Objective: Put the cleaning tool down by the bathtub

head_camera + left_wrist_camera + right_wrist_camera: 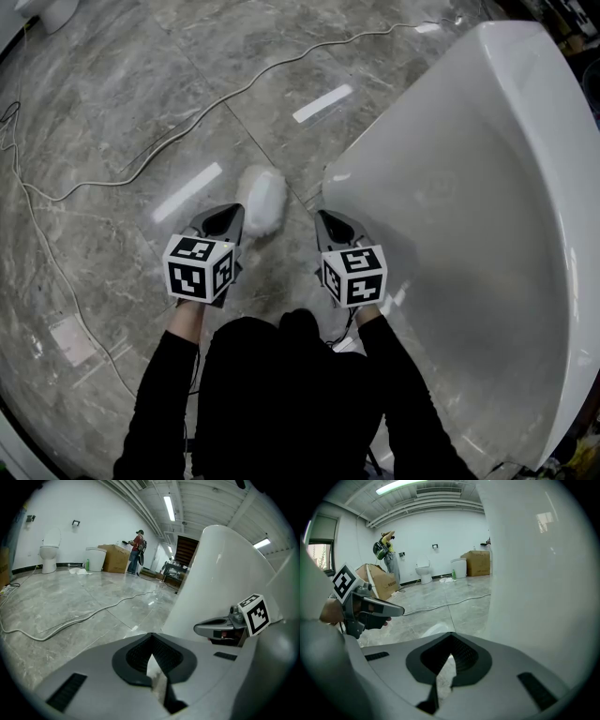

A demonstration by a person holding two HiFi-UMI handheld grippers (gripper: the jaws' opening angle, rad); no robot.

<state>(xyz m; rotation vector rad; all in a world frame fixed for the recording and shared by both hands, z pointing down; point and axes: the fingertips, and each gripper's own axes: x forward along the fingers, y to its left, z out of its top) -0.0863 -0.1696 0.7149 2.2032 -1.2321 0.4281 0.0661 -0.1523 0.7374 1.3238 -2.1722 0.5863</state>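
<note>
Cleaning tool (262, 199), a fluffy white thing, is lying on the grey marble floor (103, 103) just beside the curved end of the big white bathtub (469, 187). It sits right ahead of the two grippers, closest to the tip of the left gripper (234, 212), can't tell if they touch. Left gripper's jaws are pressed together with nothing in them. Right gripper (324, 217) is up against the tub wall, jaws also closed and empty. A thin white cable (234, 90) snakes across the floor further out.
</note>
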